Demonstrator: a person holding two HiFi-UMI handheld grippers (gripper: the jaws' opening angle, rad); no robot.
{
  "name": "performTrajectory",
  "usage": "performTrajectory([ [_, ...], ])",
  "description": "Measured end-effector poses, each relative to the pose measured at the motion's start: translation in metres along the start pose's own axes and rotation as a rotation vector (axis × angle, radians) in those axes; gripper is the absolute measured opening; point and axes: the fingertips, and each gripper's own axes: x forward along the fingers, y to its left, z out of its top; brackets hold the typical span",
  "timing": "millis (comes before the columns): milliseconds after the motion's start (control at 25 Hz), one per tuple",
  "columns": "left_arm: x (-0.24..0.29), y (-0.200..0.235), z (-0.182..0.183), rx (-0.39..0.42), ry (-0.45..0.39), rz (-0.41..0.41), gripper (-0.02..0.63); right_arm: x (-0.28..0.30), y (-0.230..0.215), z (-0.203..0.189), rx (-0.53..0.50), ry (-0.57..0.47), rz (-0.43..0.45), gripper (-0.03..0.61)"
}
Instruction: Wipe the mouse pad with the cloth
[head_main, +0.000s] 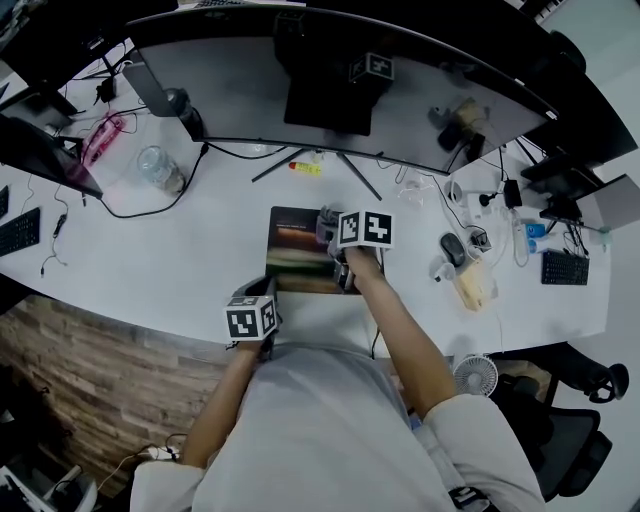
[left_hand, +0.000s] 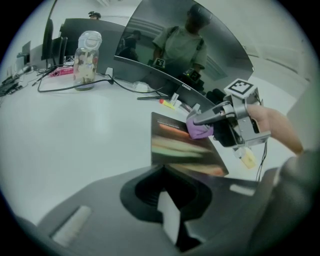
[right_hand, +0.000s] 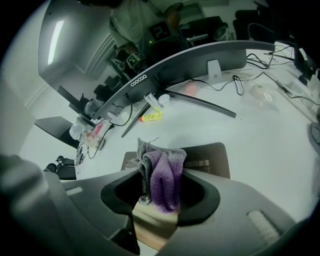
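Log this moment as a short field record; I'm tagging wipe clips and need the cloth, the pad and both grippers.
cloth: purple and grey, bunched, clamped in the right gripper's jaws
right gripper: holds the cloth over the mouse pad's right edge; contact unclear
left gripper: by the pad's near left corner, jaws close together, nothing between them
mouse pad: dark, flat on the white table, in front of the curved monitor
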Motion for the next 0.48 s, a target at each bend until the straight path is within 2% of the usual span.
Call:
performTrajectory([
  [480, -0.002, -0.001, 0.001, -0.002, 0.004, 0.0, 0.0, -0.017, -0.03, 0.001, 0.036, 0.002, -0.008, 0.19],
])
